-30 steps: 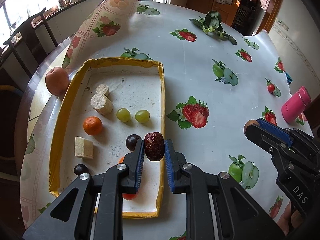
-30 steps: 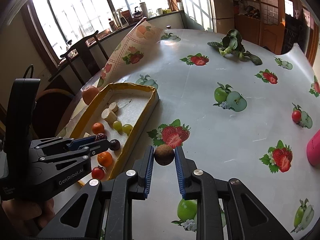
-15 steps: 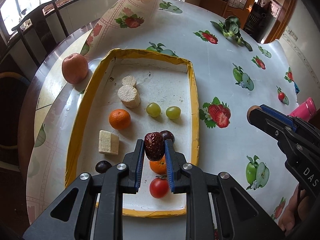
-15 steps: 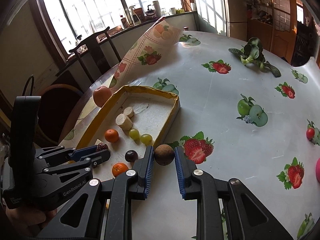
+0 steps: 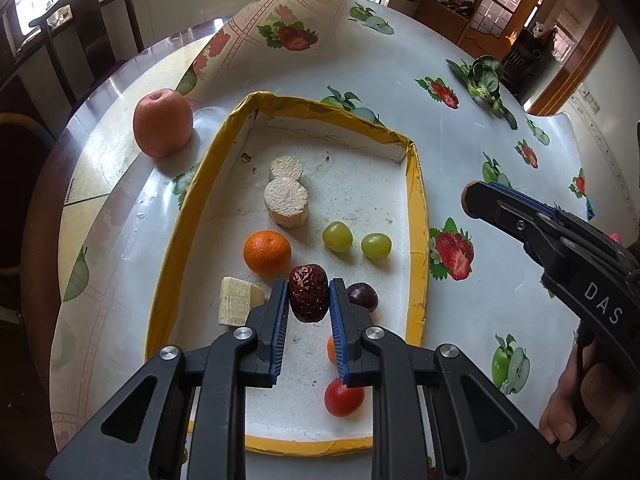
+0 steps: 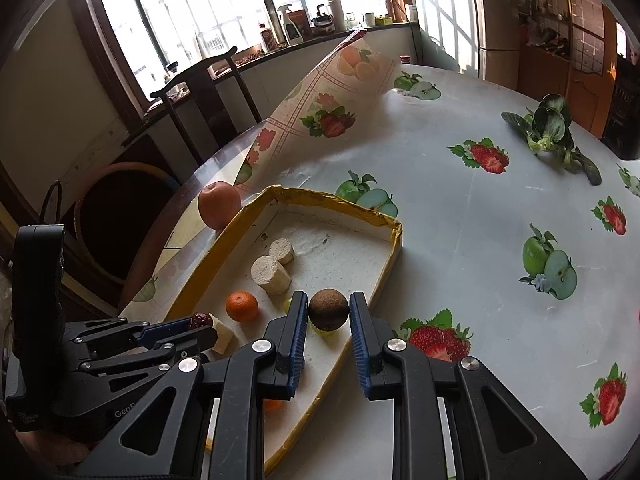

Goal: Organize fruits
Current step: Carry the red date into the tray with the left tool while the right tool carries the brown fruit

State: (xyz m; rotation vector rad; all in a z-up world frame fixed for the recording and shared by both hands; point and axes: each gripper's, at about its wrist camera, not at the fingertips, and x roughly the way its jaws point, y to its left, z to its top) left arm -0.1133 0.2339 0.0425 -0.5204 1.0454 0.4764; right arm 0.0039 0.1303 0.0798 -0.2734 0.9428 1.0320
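My left gripper (image 5: 309,300) is clamped on a wrinkled red date (image 5: 308,293), held above the yellow-rimmed tray (image 5: 418,216) near the orange (image 5: 267,252). My right gripper (image 6: 328,310) is clamped on a round brown fruit (image 6: 328,309) over the tray's right side.

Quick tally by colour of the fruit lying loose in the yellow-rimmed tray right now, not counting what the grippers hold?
Orange: 2, a mandarin and one half hidden
Green: 2 grapes
Dark purple: 1 grape
Red: 1 tomato
Total: 6
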